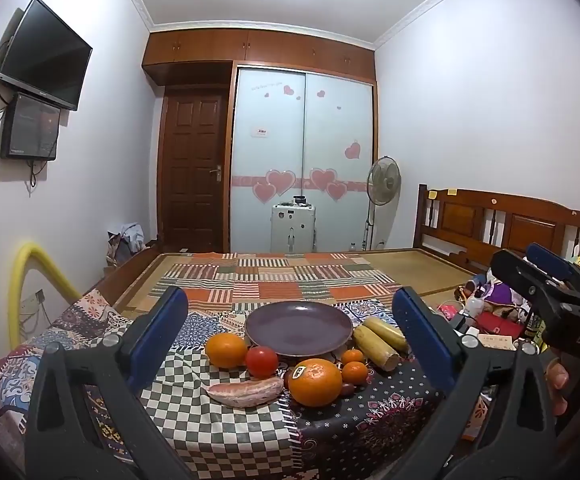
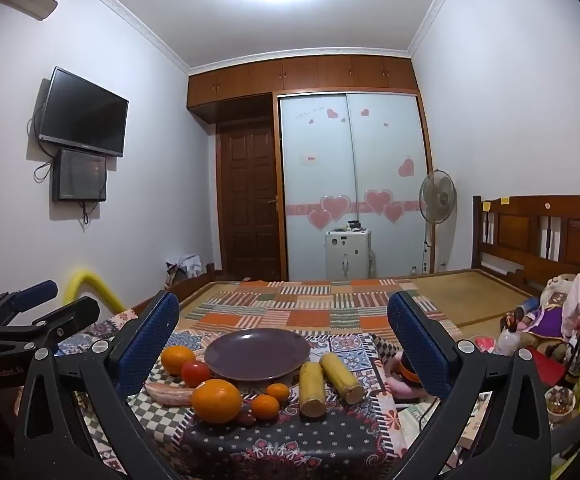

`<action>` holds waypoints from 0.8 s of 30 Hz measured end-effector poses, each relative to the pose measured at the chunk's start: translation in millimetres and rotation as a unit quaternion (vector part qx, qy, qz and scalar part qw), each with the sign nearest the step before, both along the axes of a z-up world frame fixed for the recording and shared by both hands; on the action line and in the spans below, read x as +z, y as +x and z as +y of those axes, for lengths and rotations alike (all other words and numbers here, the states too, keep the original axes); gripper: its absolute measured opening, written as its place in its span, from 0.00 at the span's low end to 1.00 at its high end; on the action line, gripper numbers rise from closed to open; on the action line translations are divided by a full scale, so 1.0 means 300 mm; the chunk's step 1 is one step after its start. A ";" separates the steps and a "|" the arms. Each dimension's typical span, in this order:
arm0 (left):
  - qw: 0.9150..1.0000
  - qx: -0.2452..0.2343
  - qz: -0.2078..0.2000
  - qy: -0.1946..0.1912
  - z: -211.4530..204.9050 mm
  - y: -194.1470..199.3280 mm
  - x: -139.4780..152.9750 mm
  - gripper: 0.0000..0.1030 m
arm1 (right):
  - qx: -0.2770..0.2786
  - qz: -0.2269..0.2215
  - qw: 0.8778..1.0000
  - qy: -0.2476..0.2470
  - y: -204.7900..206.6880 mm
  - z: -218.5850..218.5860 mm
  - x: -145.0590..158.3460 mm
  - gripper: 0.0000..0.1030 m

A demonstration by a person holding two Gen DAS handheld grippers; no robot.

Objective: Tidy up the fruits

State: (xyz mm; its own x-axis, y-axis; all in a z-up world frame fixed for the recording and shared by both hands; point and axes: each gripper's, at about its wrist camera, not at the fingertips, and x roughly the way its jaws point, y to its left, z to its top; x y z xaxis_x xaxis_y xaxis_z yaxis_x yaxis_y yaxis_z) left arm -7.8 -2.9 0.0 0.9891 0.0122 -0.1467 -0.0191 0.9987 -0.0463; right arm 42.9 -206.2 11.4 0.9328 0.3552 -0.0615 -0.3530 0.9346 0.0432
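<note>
Bedroom ahead of you: white walls, a wooden door (image 1: 194, 168), a frosted wardrobe (image 1: 301, 160) with pink hearts, a dark TV (image 1: 46, 54) high on the left wall. Biggest thing below is the bed (image 1: 489, 224), its patchwork cover (image 1: 274, 280) stretching away from you, and right in front sits the small counter (image 1: 369, 420) under a patterned cloth.

Your left gripper (image 1: 290, 340) has its blue fingers (image 1: 158, 336) spread wide, nothing between them, and your right gripper (image 2: 282, 340) matches it, fingers (image 2: 148, 340) fully apart and empty.

Now the counter. A purple plate (image 1: 298, 328) sits bare at the far edge, centre. Two corn cobs (image 1: 377, 342) lie side by side just right of the plate. One large orange (image 1: 315, 382) with a sticker stands nearest you, close to the front edge. Another orange (image 1: 226, 350) sits at the plate's left side, a tomato (image 1: 262, 361) just beside it. A sweet potato (image 1: 246, 392) lies along the front, left of the stickered orange. Two little tangerines (image 1: 354, 366) sit between that orange and the corn.
</note>
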 end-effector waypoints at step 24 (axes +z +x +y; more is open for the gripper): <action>1.000 0.005 -0.003 0.000 0.001 -0.007 0.000 1.00 | 0.005 0.007 1.000 -0.004 -0.009 0.016 -0.004 1.00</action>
